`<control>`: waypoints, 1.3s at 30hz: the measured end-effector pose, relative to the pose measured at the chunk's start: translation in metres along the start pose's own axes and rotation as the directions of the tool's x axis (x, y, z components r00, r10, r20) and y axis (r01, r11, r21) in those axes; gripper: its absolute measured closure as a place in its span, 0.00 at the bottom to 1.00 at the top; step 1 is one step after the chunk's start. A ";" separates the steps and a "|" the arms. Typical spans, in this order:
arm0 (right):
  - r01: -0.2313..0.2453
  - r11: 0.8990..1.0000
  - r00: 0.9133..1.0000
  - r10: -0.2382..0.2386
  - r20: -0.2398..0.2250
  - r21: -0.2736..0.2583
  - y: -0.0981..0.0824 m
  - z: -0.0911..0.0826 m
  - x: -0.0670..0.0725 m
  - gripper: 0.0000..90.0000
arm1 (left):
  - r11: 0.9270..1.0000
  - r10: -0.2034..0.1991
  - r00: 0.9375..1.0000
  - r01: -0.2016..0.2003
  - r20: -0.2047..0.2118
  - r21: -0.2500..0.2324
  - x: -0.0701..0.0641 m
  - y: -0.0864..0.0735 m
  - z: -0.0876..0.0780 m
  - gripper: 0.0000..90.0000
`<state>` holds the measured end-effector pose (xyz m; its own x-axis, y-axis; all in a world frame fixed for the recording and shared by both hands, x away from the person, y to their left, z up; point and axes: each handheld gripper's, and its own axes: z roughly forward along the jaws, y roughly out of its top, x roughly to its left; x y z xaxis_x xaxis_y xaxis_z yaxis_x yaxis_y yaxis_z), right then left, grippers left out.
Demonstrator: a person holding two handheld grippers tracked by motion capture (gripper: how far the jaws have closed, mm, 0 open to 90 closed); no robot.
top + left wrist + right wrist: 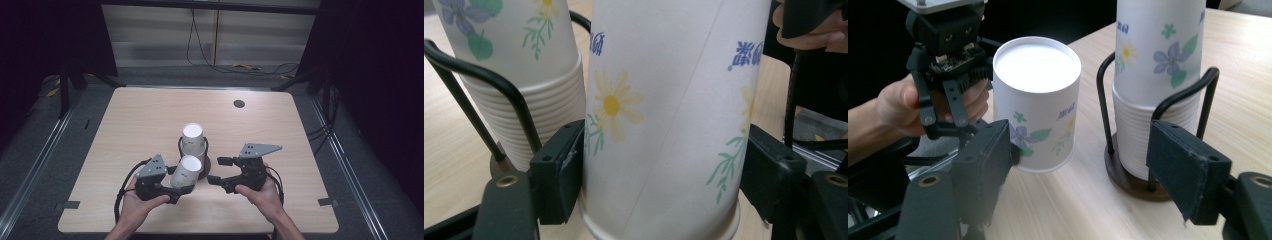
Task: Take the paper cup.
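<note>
A stack of flowered paper cups [192,136] stands upside down in a black wire holder [1135,181] with a round dark base, near the table's middle. Just in front of it is a single upside-down paper cup [187,169], slightly tilted, its rim low by the table top. My left gripper [181,181] is shut on that cup, and in the left gripper view both jaws press the cup [664,115] at its sides, with the stack [519,75] behind. My right gripper [216,170] is open to the right of the cup [1038,105] and holds nothing.
The light wooden table [150,115] has a small dark round hole [239,104] at the back right. Grey tape marks [67,205] sit near its front corners. Cables [245,66] lie on the floor beyond the far edge. Dark frame posts flank the table.
</note>
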<state>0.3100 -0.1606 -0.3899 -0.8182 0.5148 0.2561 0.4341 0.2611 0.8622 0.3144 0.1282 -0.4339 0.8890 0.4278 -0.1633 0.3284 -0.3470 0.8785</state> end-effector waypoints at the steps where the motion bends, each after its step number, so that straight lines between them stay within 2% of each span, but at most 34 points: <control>1: -0.002 1.000 1.000 0.002 0.000 0.001 -0.001 0.000 0.000 0.29 | 1.000 0.003 1.000 -0.003 0.000 0.010 0.001 0.000 0.000 0.30; 7: 0.002 0.999 1.000 -0.002 0.007 0.040 -0.007 0.001 -0.003 0.27 | 0.998 0.013 1.000 -0.013 0.004 0.062 0.001 0.001 0.002 0.30; 9: 0.005 0.998 1.000 -0.005 0.004 0.063 -0.009 0.002 -0.003 0.26 | 0.996 0.012 1.000 -0.010 -0.018 0.088 0.001 0.001 0.002 0.31; 11: 0.014 0.997 1.000 -0.015 0.005 0.081 -0.010 0.003 -0.003 0.26 | 0.993 0.027 0.999 -0.023 -0.033 0.118 0.002 0.002 0.003 0.31; 13: 0.031 0.995 0.999 -0.032 0.009 0.097 -0.009 0.004 -0.002 0.27 | 0.991 0.041 0.999 -0.040 -0.008 0.129 0.002 0.003 0.004 0.31; 17: 0.065 0.988 0.998 -0.066 0.002 0.142 -0.009 0.008 -0.002 0.32 | 0.988 0.042 0.999 -0.041 0.002 0.150 0.002 0.003 0.006 0.31; 23: 0.099 0.973 0.995 -0.103 0.008 0.207 -0.010 0.013 0.001 0.33 | 0.976 0.087 0.996 -0.087 0.010 0.200 -0.001 0.004 0.009 0.30; 26: 0.107 0.969 0.994 -0.110 0.000 0.221 -0.008 0.013 0.002 0.33 | 0.971 0.093 0.996 -0.094 0.015 0.221 -0.001 0.006 0.011 0.30; 30: 0.106 0.964 0.994 -0.106 -0.011 0.243 -0.007 0.014 0.000 0.33 | 0.964 0.121 0.993 -0.120 0.008 0.239 -0.002 0.009 0.013 0.30; 31: 0.107 0.962 0.994 -0.107 -0.012 0.251 -0.007 0.014 -0.001 0.33 | 0.955 0.143 0.990 -0.141 0.013 0.261 -0.002 0.010 0.012 0.31; 33: 0.112 0.956 0.994 -0.111 -0.018 0.270 -0.007 0.015 -0.001 0.32 | 0.957 0.132 0.991 -0.130 0.011 0.261 -0.003 0.009 0.014 0.31; 36: 0.114 0.947 0.993 -0.111 -0.028 0.299 -0.009 0.018 -0.001 0.30 | 0.943 0.171 0.985 -0.162 -0.006 0.290 -0.004 0.008 0.016 0.31; 38: 0.114 0.941 0.993 -0.113 -0.021 0.319 -0.010 0.019 -0.002 0.30 | 0.941 0.175 0.985 -0.165 -0.005 0.296 -0.004 0.007 0.016 0.31; 39: 0.111 0.939 0.994 -0.111 -0.020 0.326 -0.011 0.020 -0.002 0.30 | 0.942 0.175 0.984 -0.166 -0.006 0.290 -0.005 0.006 0.016 0.31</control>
<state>0.3146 -0.1479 -0.4084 -0.8685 0.4663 0.1679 0.4397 0.5687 0.6952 0.3176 0.1103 -0.4350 0.9308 0.3654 -0.0038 0.2544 -0.6405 0.7246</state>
